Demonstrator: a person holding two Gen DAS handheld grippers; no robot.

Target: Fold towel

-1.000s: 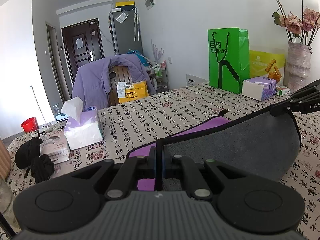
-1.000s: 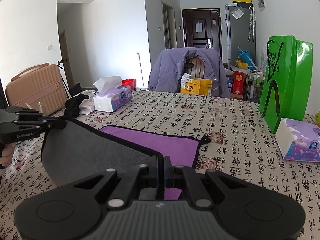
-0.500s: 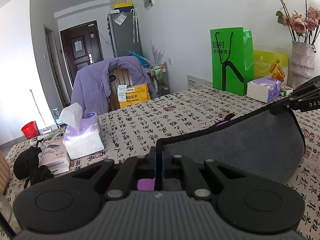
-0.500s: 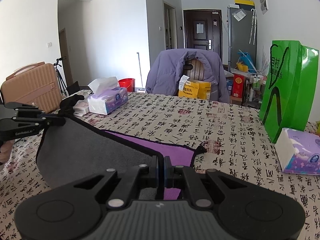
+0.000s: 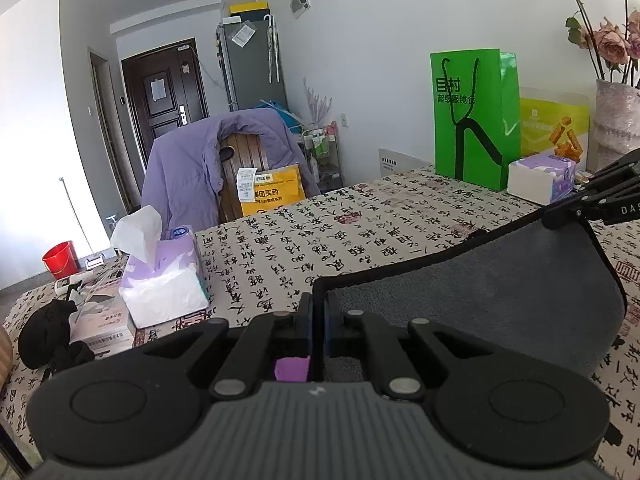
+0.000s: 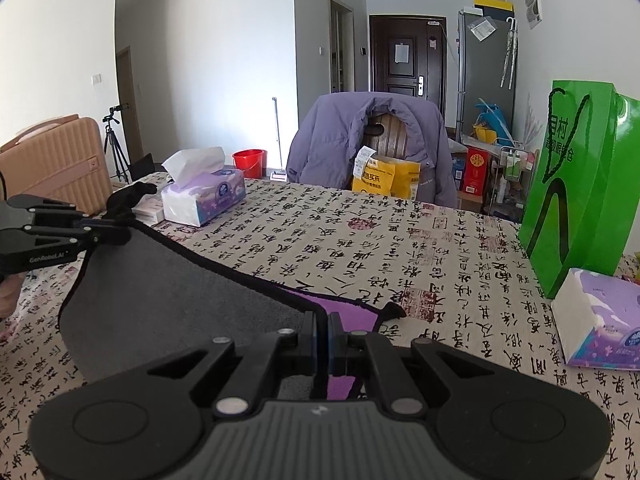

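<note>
The towel (image 5: 500, 300) is grey on one face and purple on the other, with black trim. My left gripper (image 5: 318, 304) is shut on one corner of it. My right gripper (image 6: 322, 324) is shut on the other corner of the same edge. The edge hangs lifted between them, grey face (image 6: 168, 296) toward the cameras. The purple face (image 6: 332, 306) still lies on the table below, with a black loop (image 6: 394, 312) at its corner. Each gripper shows in the other's view: the right one (image 5: 560, 220) and the left one (image 6: 116, 236).
The table (image 5: 360, 232) has a calligraphy-print cloth. A tissue box (image 5: 160, 280), a flat box and black cloth (image 5: 48, 332) sit at its left. A green bag (image 6: 580, 204), another tissue pack (image 6: 596, 320) and a flower vase (image 5: 616, 120) stand at its right. A chair with a purple jacket (image 6: 368, 140) stands behind.
Both grippers have lifted the held towel edge and carried it forward over the towel. Less of the purple face shows now.
</note>
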